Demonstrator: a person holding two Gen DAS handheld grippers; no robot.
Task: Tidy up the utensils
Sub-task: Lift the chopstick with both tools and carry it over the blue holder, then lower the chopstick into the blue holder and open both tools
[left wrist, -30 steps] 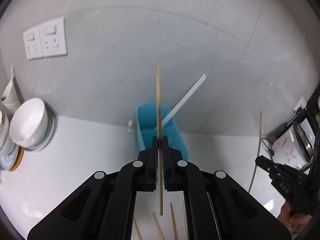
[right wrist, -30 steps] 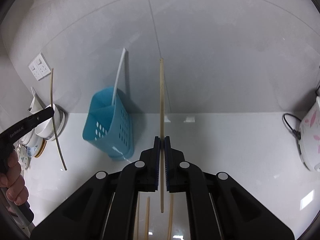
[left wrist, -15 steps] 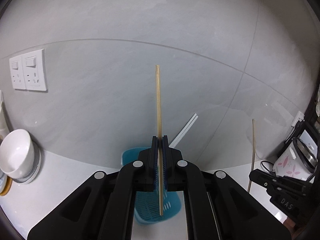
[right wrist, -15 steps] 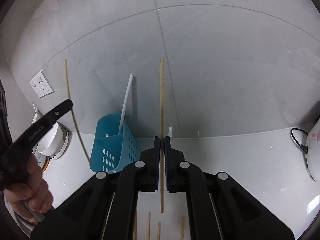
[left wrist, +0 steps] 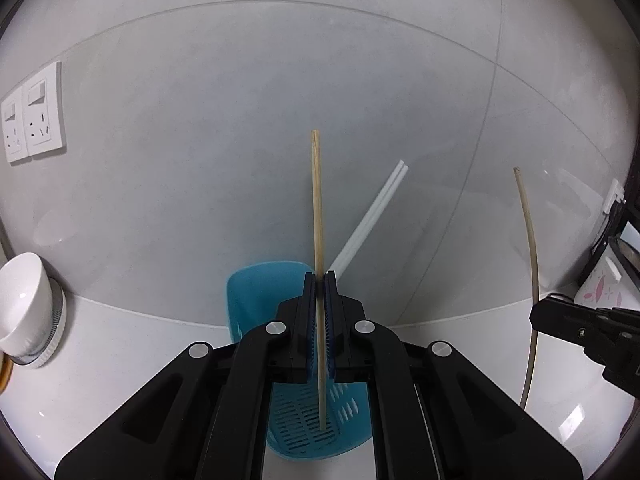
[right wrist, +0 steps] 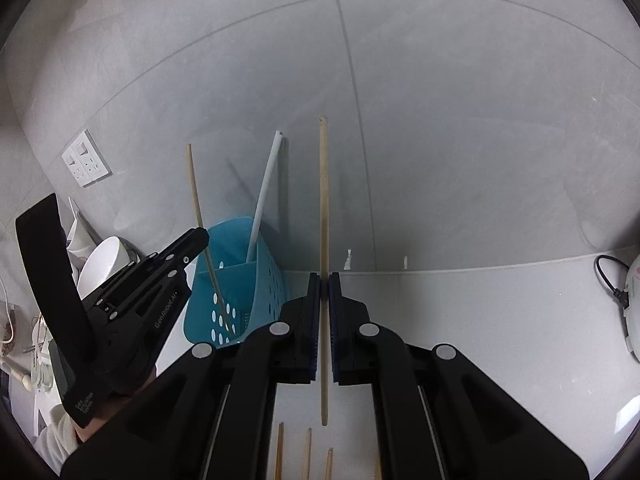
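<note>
Chopsticks [right wrist: 323,240] over white counter [right wrist: 480,312], grey tiled wall [right wrist: 440,120]

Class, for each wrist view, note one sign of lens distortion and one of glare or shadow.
Left wrist view: the right gripper's chopstick bows near the frame edge; a bright glare patch lies on the counter. Right wrist view: the wall's tile seams curve; the white chopsticks in the basket cast a soft shadow on the wall.

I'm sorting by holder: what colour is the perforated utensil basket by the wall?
Light blue plastic perforated utensil basket, clearest in the right wrist view.
</note>
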